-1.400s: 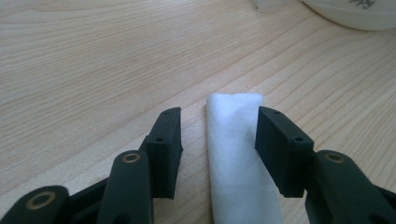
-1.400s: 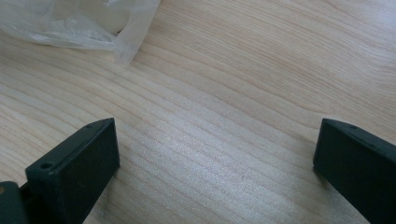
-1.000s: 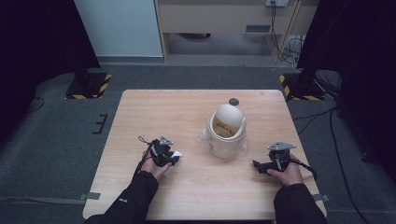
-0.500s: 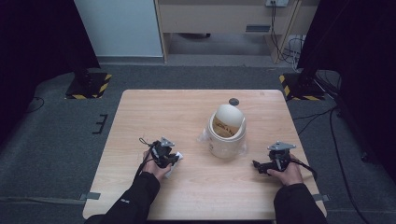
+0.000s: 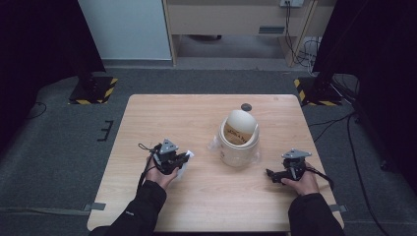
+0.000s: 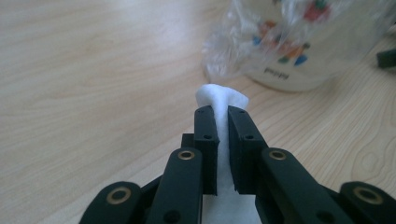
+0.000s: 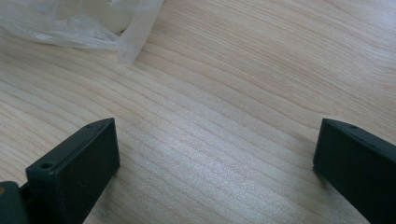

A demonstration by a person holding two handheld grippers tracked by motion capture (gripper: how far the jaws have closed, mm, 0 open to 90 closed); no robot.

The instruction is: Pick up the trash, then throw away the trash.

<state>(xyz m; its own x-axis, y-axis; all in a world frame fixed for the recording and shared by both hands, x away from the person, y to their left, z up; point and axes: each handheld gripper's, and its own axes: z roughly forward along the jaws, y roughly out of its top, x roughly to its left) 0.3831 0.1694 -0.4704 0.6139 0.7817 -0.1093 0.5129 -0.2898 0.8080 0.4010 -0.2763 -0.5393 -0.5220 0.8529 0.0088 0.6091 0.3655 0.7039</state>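
Spanning the scene is the wood bench (image 5: 147,196), w/ a cream jar (image 5: 238,142) in a clear bag near centre – left tongs (image 6: 222,116) have just closed on a white tissue (image 6: 222,95) near the jar's left, right tongs (image 7: 215,154) wide open, nothing between.

Both forearms wear black sleeves, the left sleeve (image 5: 142,206) with a small pale mark near the cuff. The left gripper (image 5: 183,158) and right gripper (image 5: 270,173) are black, each topped by a grey three-cornered plate, with thin black cables trailing off them. Close up, the left gripper's (image 6: 222,122) jaws are flat matt black bars with small screw holes, hinged on rounded links with brass-coloured rivets. The right gripper's (image 7: 215,154) jaws are blocky, matt black.
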